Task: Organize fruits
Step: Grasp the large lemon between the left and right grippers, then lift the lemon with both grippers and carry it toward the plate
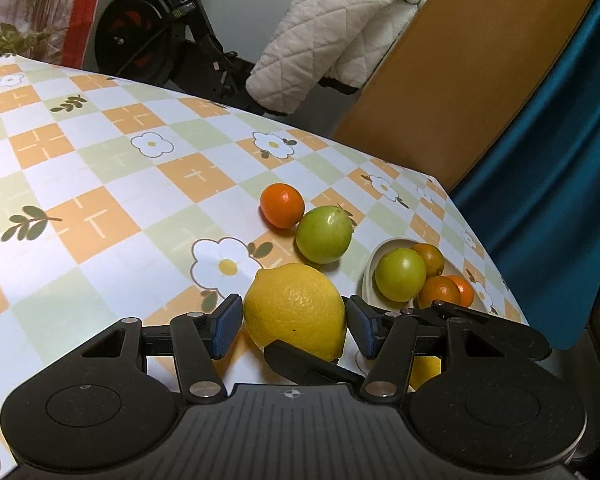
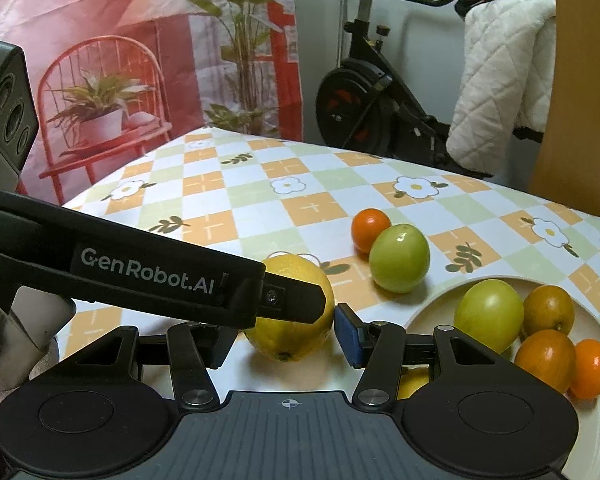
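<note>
Yellow lemon (image 1: 296,310), green fruit (image 1: 324,234), orange-and-green checked flowered tablecloth (image 1: 100,184).

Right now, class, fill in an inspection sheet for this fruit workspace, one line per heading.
Surface: table under a checked flower-print cloth.
Job's things: lemon, orange and green fruit loose; plate holds one green and three orange fruits.
Clutter: nothing seen.
Grippers: left gripper open around the lemon; right gripper open beside it.
Cables: nothing seen.
Surroundings: exercise bike, quilted blanket, teal curtain.
</note>
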{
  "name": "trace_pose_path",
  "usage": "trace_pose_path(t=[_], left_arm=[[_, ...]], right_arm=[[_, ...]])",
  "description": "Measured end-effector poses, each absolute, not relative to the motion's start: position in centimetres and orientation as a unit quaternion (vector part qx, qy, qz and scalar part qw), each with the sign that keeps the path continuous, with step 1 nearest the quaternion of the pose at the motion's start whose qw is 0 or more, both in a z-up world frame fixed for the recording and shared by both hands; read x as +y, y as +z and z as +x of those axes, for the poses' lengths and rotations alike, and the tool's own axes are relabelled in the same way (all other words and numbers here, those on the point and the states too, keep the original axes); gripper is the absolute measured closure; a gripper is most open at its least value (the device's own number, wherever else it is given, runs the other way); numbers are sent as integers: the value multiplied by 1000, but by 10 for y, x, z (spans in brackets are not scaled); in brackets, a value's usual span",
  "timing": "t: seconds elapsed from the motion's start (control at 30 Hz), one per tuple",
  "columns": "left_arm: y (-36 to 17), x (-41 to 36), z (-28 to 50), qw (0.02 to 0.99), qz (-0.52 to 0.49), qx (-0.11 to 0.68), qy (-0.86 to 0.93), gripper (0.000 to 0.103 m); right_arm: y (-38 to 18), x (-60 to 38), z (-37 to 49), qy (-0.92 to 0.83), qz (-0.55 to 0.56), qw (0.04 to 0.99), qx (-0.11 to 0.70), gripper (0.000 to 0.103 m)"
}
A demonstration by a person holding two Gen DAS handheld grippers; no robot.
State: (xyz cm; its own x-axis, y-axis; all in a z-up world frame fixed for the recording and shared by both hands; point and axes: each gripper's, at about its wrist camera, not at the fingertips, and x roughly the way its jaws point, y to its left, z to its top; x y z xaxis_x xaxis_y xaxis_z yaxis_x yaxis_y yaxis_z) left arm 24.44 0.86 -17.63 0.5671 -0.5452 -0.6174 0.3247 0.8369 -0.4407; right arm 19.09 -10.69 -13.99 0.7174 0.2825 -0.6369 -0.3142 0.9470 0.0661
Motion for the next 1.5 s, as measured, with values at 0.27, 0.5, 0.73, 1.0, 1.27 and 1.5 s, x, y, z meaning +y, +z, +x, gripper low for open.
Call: trace_pose_path(t=[0.27,0.5,0.73,1.0,1.27,1.5], left_arm=[[-164,5,228,883,-124,382,-244,44],[-150,-10,218,888,-98,373,-251,45],[-131,-37,213,891,-62,364,-265,45],[-116,-83,212,886,-25,355,-297,45],[-120,-136,211,869,3,361,-338,44],[-134,-163,210,852,17,378,-362,43]], right_arm=[[-134,-114,175,171,-2,931,324,54],[-128,-129,160,168,24,938,304,54],[-119,-154,147,152,50,948,276,54],[-110,-197,134,118,74,959,246,54],[-114,-246,121,65,93,963,244,54],[-126,-276,110,24,109,959,259,54]])
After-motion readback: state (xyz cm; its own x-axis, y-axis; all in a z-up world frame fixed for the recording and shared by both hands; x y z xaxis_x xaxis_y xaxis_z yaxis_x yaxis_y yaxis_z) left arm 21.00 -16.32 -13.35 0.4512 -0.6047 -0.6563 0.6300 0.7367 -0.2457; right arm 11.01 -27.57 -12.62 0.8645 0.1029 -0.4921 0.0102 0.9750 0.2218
